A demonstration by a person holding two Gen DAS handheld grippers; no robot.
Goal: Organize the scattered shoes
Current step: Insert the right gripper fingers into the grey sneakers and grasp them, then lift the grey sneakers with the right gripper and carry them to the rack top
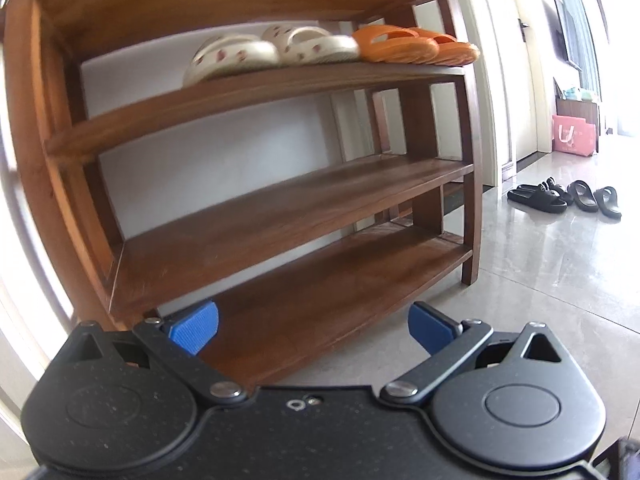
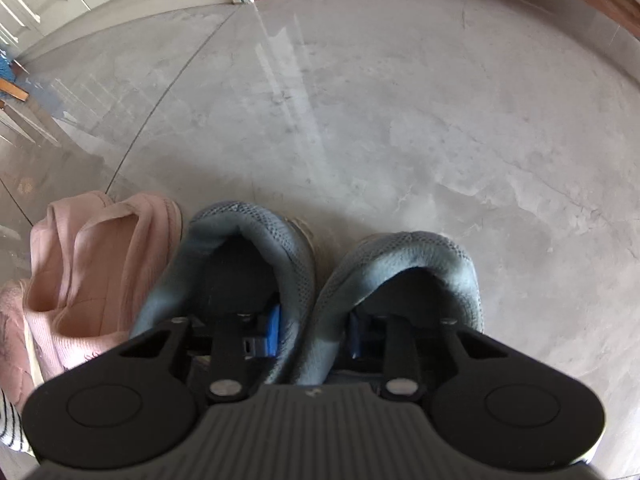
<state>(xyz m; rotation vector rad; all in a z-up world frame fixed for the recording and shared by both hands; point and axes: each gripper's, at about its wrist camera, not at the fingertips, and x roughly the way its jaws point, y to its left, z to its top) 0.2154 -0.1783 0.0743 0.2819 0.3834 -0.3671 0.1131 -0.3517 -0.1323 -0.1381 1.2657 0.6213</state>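
Now right gripper (image 2: 314, 332) pinching inner collars of both grey sneakers (image 2: 320, 280); lift straight, keep pair level. Left gripper (image 1: 314, 330) open, empty.

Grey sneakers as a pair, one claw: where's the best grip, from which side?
Pinch the two touching inner collar walls of the grey sneakers, coming from above, one finger inside each opening. They stand upright side by side, openings up. The right claw already grips there.
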